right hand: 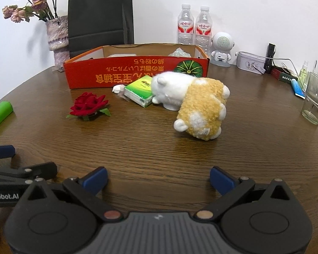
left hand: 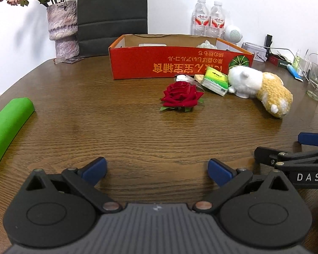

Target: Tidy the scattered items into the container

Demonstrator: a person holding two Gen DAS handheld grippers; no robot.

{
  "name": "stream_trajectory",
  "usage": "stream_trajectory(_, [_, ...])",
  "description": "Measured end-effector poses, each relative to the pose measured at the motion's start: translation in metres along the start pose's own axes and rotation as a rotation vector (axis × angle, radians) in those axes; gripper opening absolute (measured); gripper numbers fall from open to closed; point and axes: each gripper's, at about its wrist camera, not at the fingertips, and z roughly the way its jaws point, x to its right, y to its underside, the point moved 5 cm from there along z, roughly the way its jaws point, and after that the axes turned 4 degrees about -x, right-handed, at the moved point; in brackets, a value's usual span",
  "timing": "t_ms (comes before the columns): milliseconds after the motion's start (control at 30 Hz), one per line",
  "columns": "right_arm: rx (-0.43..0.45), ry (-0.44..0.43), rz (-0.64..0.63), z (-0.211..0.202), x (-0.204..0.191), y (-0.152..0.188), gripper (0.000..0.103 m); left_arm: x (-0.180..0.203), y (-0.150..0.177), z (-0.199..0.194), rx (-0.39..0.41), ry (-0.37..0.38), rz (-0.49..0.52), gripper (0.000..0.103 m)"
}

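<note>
Bench (right hand: 159,148): brown wood grain, slightly glossy. Box (right hand: 95,76): red printed cardboard, matt, raw brown inside. Plush toy (right hand: 201,110): curly yellow and white pile cloth. Rose (right hand: 89,104): red velvety fabric petals. Tissue pack (right hand: 138,91): shiny green plastic wrap. Tumbler (right hand: 313,99): clear glass. Left tongs (left hand: 156,170) and right tongs (right hand: 158,177): matt black plastic, blue pads.

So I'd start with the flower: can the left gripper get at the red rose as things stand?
Probably yes. The left gripper is open, and only bare table lies between it and the red rose, which sits apart from the tissue pack.
</note>
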Motion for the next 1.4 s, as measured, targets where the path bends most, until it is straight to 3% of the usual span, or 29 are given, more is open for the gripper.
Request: stream_trajectory(1400, [0.0,0.006,0.005,0.0009,-0.0007,0.0002,0.103,-0.0011,-0.0011,0.0001,0.002,0.001,0.002,0.103])
